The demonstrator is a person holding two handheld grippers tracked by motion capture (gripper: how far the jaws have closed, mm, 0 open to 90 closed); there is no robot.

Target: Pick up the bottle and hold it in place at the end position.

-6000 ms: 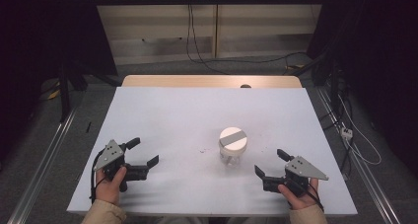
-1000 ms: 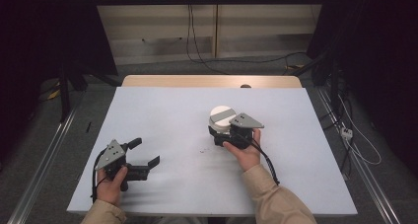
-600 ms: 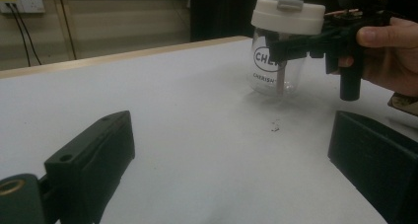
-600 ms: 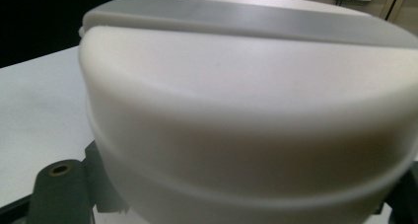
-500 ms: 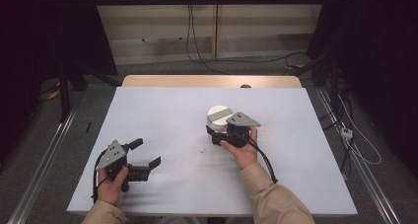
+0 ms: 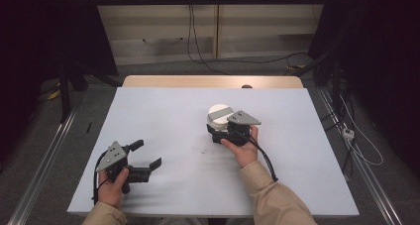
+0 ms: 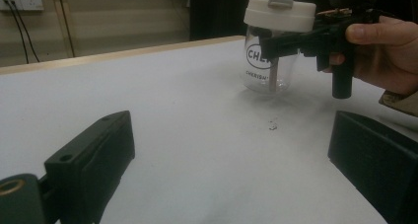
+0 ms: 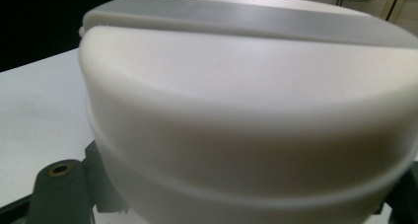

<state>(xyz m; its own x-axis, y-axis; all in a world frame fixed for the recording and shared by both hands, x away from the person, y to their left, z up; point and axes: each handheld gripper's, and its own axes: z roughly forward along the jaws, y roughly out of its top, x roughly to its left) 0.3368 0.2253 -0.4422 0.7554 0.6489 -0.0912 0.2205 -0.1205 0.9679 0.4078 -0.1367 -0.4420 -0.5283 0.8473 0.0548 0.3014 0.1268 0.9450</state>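
High view: my right gripper (image 6: 221,131) grips the clear jar (image 6: 219,115) at frame centre, lid on; left gripper (image 6: 144,156) idles open, lower left. Opening remains.

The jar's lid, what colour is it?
The lid is creamy white with a grey strip on top, best seen in the left gripper view.

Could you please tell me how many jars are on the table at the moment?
1. The clear jar with a white lid stands right of the table's centre, with the right tongs closed around it just below the lid.
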